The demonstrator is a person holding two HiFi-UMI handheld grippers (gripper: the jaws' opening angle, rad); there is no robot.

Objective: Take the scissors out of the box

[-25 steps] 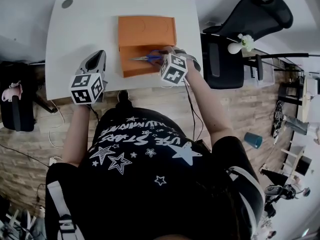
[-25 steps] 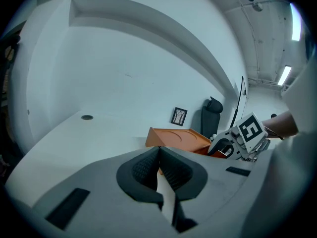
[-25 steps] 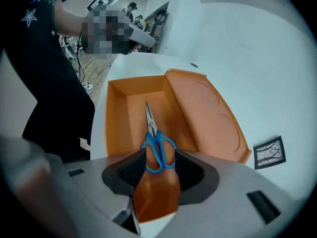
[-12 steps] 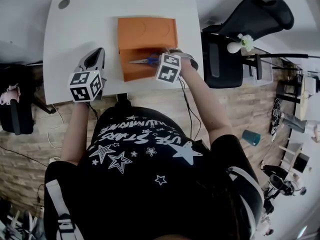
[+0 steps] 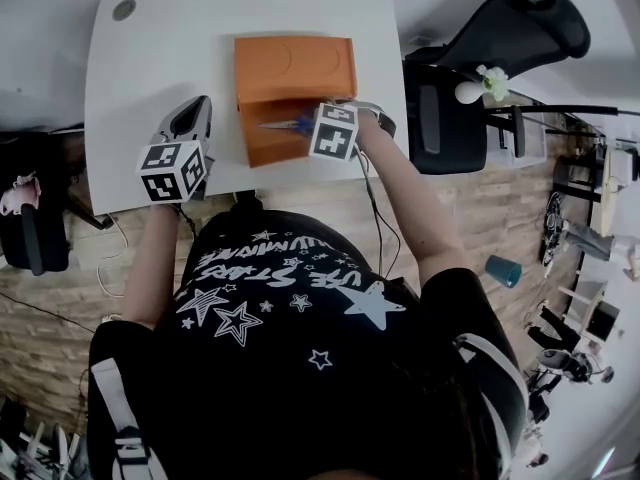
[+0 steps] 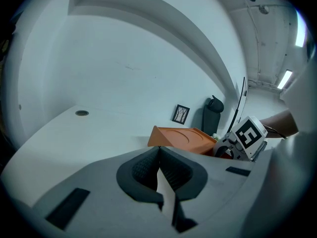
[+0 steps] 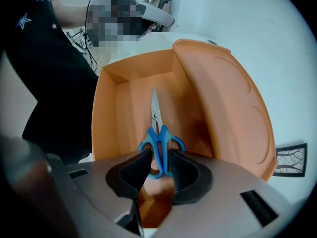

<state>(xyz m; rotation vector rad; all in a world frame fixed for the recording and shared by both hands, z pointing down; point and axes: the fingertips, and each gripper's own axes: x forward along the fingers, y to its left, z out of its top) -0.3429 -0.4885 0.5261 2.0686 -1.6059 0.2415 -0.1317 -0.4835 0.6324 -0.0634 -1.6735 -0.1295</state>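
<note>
L hand-held gripper [image 6: 158, 153] sits low over the counter [image 5: 150, 58] near its front edge, at 9 o'clock of the orange box [image 7: 119, 113]. Its nose aims toward 12–1 o'clock, tipped slightly down; jaws together, nothing btwn. R forearm reaches in from 5 o'clock. R hand-held gripper [image 7: 159, 155] points straight down over the box's 3 o'clock end. Jaws are partly narrowed w/ the blue handles of the scissors [image 7: 155, 114] btwn them, one pad not clearly touching. Scissors lie flat on the box floor, blades toward 9 o'clock in head view; lid [image 5: 295, 63] open at 12 o'clock. Vs a sec ago: R gripper has sunk toward the box & edged to 9 o'clock, jaws just been closing. L is about where it was.
</note>
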